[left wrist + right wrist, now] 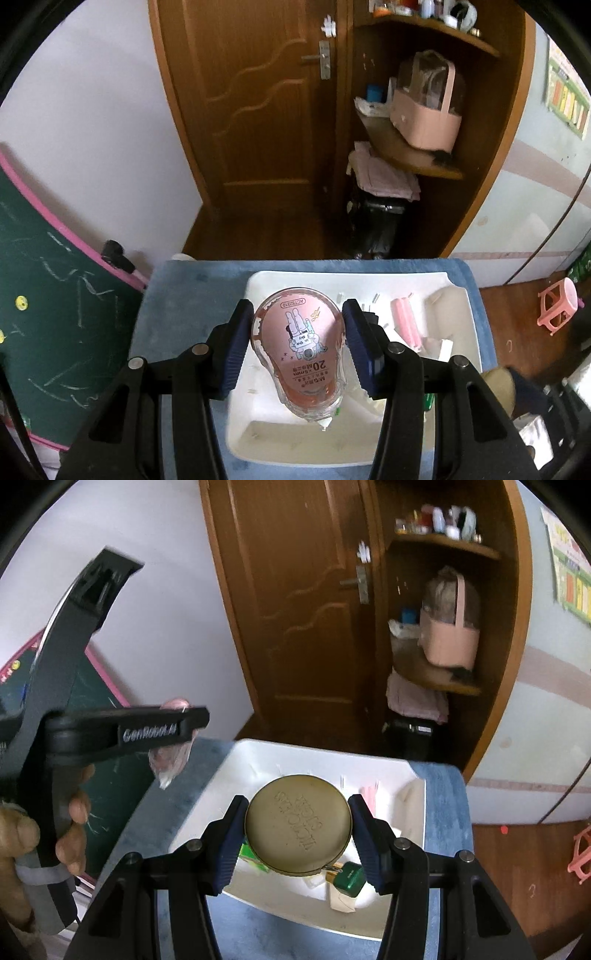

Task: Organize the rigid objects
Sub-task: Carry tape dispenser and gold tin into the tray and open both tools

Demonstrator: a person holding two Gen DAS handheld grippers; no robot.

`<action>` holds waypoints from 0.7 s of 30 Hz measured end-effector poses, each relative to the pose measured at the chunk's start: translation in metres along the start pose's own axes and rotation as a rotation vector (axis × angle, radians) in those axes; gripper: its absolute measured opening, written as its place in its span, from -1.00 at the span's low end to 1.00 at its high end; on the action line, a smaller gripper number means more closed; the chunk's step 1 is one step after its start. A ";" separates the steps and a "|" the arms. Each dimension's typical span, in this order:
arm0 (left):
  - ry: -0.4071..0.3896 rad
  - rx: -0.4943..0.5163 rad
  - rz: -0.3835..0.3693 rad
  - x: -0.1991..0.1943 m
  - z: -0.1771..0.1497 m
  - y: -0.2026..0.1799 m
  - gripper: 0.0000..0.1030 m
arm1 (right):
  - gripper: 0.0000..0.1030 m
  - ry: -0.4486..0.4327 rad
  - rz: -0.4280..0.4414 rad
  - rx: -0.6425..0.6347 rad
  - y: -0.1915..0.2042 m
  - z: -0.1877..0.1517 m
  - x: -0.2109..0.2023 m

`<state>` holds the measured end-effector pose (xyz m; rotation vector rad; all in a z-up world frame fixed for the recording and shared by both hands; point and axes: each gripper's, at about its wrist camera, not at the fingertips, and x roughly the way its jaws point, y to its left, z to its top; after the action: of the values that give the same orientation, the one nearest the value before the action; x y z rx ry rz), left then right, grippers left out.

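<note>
Correction tape (301, 354) sits pinched in our left tongs (299, 350), one blue pad on each side so it cannot slip. It is a clear case with a pink label and a little cartoon figure. Our right tongs (297, 829) squeeze a round gold tin (298, 825) with raised letters on its lid. We hold both up over the white tray (258, 284), which lies on the blue tabletop (177, 295), so we can sort them.

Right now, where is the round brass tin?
Right wrist view, low centre: the round brass tin is clamped in the right gripper, above the white tray.
</note>
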<state>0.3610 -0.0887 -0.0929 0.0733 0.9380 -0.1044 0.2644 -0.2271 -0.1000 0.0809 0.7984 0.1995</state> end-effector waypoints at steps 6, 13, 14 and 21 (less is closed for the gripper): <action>0.050 0.031 -0.013 0.040 0.001 -0.027 0.04 | 0.07 0.091 -0.021 0.023 -0.018 -0.017 0.040; 0.118 0.060 -0.022 0.078 -0.010 -0.048 0.04 | 0.07 0.192 -0.040 0.040 -0.033 -0.047 0.073; 0.127 0.064 -0.022 0.083 -0.011 -0.051 0.04 | 0.07 0.200 -0.040 0.042 -0.035 -0.048 0.077; 0.170 0.084 -0.025 0.103 -0.020 -0.062 0.04 | 0.07 0.230 -0.053 0.023 -0.041 -0.056 0.092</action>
<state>0.3980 -0.1544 -0.1892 0.1500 1.1047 -0.1630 0.2925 -0.2486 -0.2101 0.0591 1.0310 0.1514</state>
